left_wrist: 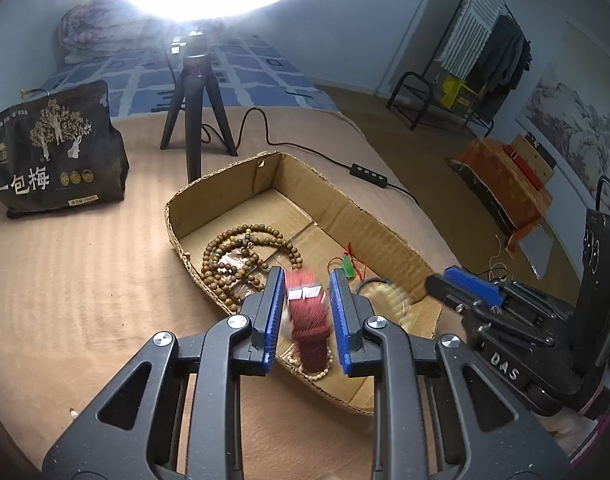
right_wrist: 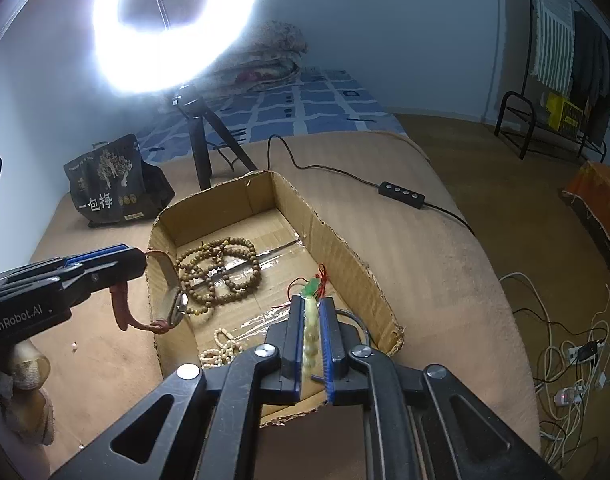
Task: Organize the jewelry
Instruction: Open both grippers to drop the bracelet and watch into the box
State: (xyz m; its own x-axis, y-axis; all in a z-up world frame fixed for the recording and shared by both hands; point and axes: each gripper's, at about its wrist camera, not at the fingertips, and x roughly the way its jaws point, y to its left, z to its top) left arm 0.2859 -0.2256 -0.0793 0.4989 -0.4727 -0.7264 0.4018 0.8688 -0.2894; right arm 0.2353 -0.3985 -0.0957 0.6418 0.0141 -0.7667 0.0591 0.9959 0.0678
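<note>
The cardboard box is open-topped; its far half floor is bare, giving clear entry from above. Brown bead strands occupy the left near floor, pale beads the near corner. Beyond the box stand a tripod, a dark bag and a trailing cable.

We see a cardboard box on a bed, with a long bead necklace lying in its left half and a small pendant on cords to the right of it. A shorter bead string lies at the box's near end. Behind the box stands a tripod, a bag to its left. A cable with a switch runs behind the box to the right.
</note>
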